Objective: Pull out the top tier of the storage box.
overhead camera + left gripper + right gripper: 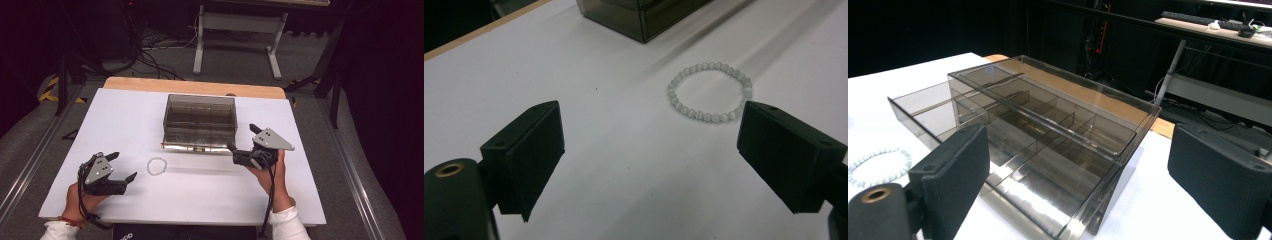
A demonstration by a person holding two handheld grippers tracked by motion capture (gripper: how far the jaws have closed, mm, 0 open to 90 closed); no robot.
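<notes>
A smoky clear plastic organiser box [200, 120] stands mid-table, its bottom drawer [933, 110] pulled out toward me. A pale bead bracelet [156, 165] lies flat on the white table in front of the box; the same bracelet [710, 93] lies just beyond my left jaws and also appears at the left edge [878, 165] of the right gripper view. My left gripper [122, 167] is open and empty, to the left of the bracelet. To the right of the box's front corner, my right gripper [243, 138] is open and empty, pointing at the box.
The white table [125, 120] has a wooden strip along its far edge [195, 87]. Beyond it are a grey frame stand [235, 30] and cables on the floor. Metal rails run along both sides of the table.
</notes>
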